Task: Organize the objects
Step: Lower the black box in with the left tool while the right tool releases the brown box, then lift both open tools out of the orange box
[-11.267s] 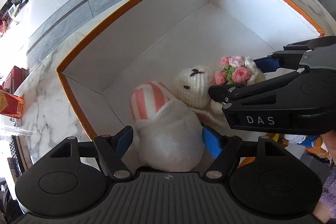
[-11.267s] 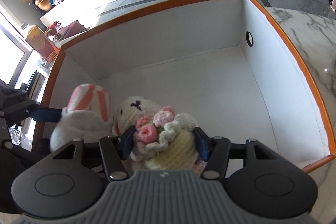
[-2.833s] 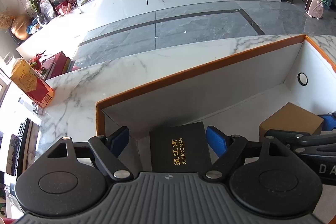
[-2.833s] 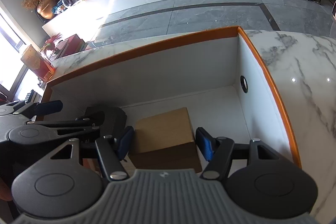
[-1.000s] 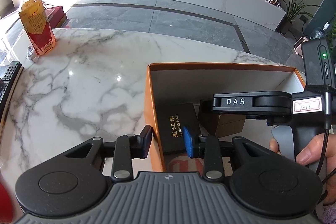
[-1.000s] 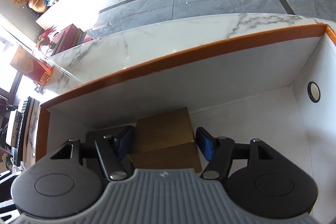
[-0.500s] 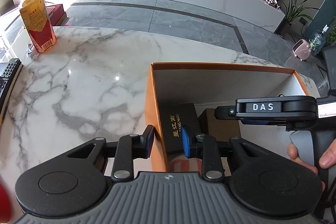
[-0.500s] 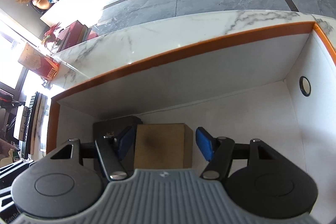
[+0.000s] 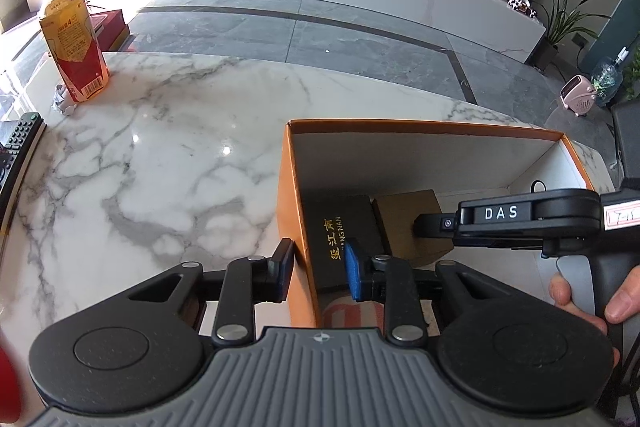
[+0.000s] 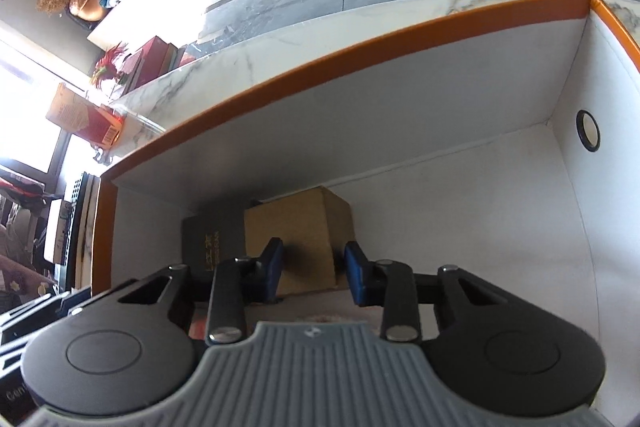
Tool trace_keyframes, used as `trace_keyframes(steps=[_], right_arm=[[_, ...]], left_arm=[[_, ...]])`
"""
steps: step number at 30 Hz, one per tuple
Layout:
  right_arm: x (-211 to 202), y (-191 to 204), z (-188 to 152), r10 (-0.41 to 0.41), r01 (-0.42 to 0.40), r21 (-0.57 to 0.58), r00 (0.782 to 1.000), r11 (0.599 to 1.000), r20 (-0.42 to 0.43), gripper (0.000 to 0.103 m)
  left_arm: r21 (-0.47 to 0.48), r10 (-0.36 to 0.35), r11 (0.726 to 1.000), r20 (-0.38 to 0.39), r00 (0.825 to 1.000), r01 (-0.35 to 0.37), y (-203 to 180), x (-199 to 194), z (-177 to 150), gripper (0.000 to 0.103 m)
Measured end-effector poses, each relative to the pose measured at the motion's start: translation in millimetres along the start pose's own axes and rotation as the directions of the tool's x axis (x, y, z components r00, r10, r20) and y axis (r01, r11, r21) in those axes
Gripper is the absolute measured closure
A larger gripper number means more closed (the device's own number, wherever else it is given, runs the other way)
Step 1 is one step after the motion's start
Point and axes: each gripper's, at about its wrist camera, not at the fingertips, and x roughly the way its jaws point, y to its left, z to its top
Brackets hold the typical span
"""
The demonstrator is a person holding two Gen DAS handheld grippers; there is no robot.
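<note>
The marble counter [image 9: 160,167] spreads left of my left jaws [image 9: 318,271]. These straddle the orange box [image 9: 286,195] wall, narrowly parted, not gripping it. Inside the box, a black box [image 9: 340,223] sits just ahead; beside it, a brown box [image 10: 296,227] lies beyond my parted, empty right jaws [image 10: 314,267].

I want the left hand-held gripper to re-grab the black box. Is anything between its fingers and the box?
Yes. The orange bin's left wall runs between the left hand-held gripper's fingers, so one finger is outside the bin. The black box lies inside, against that wall.
</note>
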Motion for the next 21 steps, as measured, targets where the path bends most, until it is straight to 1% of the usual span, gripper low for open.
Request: trace_keyframes(steps=[5, 8, 12, 13, 15, 17, 19, 21], right_arm=[[3, -3, 5, -0.003, -0.001, 0.088, 0.999, 0.996, 0.046, 0.069], [3, 0, 5, -0.018, 0.011, 0.098, 0.997, 0.995, 0.070, 0.068], [-1, 2, 2, -0.027, 0.020, 0.102, 0.997, 0.995, 0.069, 0.067], [-4, 4, -1, -0.034, 0.027, 0.098, 0.997, 0.995, 0.072, 0.067], [-19, 10, -8, -0.059, 0.055, 0.037, 0.992, 0.998, 0.112, 0.067], [-32, 20, -17, -0.086, 0.092, -0.035, 0.985, 0.995, 0.148, 0.066], [-46, 25, -27, -0.067, 0.082, -0.083, 0.983, 0.993, 0.169, 0.066], [-61, 29, -38, -0.038, 0.059, -0.114, 0.982, 0.992, 0.183, 0.066]], left_arm=[[0.016, 0.006, 1.000, 0.001, 1.000, -0.006, -3, 0, 0, 0.071], [0.023, 0.004, 1.000, 0.003, 1.000, -0.004, -3, -1, -1, 0.071], [0.017, 0.003, 1.000, 0.012, 1.000, -0.003, -1, -2, -3, 0.071], [0.019, 0.013, 1.000, 0.017, 1.000, -0.013, -1, -3, -5, 0.071], [0.038, 0.061, 0.997, 0.045, 0.997, -0.063, -2, -7, -12, 0.071], [0.038, 0.081, 0.996, 0.079, 0.994, -0.085, -1, -15, -19, 0.070], [0.009, 0.064, 0.998, 0.111, 0.992, -0.065, 3, -26, -25, 0.070], [-0.031, 0.051, 0.998, 0.162, 0.985, -0.046, 5, -42, -33, 0.070]])
